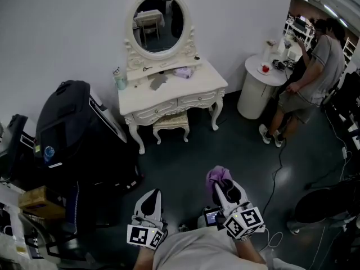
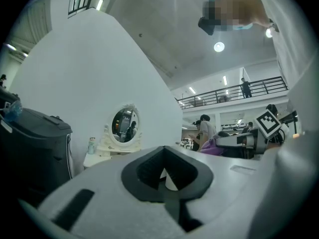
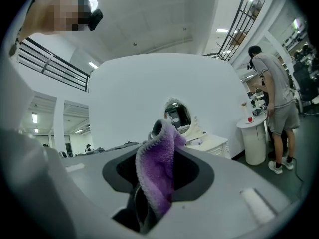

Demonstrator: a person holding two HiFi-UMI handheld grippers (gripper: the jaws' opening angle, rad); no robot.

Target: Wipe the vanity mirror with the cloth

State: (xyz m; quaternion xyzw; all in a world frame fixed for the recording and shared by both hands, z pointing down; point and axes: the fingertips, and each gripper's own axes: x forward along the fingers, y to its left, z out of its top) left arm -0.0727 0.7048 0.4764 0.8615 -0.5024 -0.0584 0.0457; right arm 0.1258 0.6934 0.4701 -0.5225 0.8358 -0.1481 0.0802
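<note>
I see the vanity mirror far ahead of me. It is oval with a curly white frame, and it stands upright at the back of a white desk against the wall. On the desk are a small bottle near the left edge, a gray rag in the middle and a pale bundle just below the mirror. A little stool is tucked under the front of the desk. A big black bag stands on the left, near the desk's corner. On the right is a round white stand with small things on top, and a person stands beside it, turned away from me. A thin cable runs over the dark floor on that side. That floor lies between me and the desk. Both tools are held low and close to my body, side by side, pointing toward the desk and well apart from it. The right tool is clenched on the purple cloth, which sticks up past its tips and flops over. The left tool has its jaws pressed together and holds nothing.
</note>
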